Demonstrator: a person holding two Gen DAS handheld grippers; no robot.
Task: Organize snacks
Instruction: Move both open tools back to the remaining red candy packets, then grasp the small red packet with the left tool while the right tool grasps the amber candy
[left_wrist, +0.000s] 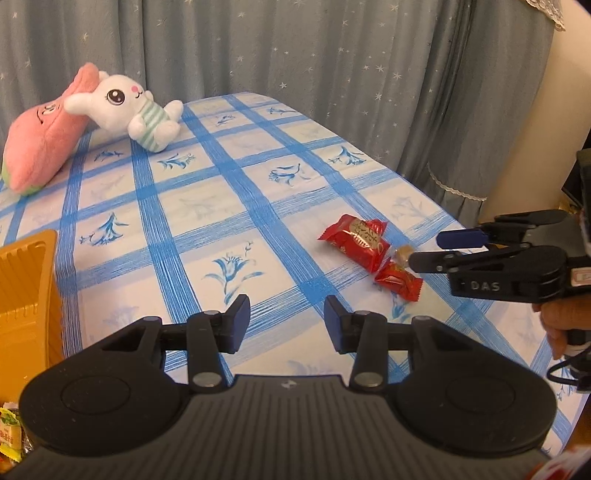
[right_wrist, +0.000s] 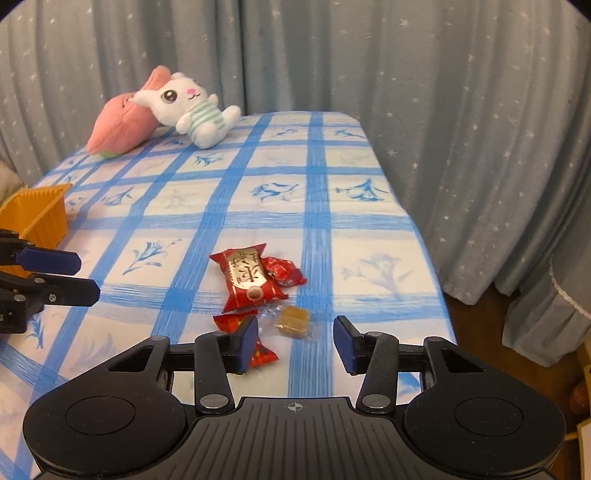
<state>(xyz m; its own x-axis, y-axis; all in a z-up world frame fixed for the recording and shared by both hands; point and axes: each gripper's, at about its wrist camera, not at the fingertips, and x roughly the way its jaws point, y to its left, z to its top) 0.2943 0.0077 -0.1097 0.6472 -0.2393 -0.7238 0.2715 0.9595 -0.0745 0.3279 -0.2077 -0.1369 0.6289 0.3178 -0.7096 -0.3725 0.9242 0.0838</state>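
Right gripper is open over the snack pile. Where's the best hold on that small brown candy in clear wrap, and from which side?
Grip the brown candy across its blocky middle, not the thin clear wrapper ends. Come down from above and the near side: it lies flat on the tablecloth, just ahead of the open right gripper. The small red packet lies close on its left, so keep that finger tight in.

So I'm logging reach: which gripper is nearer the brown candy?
Right. The right gripper hangs open just before the brown candy; the left gripper, also open, sits well off to its left.
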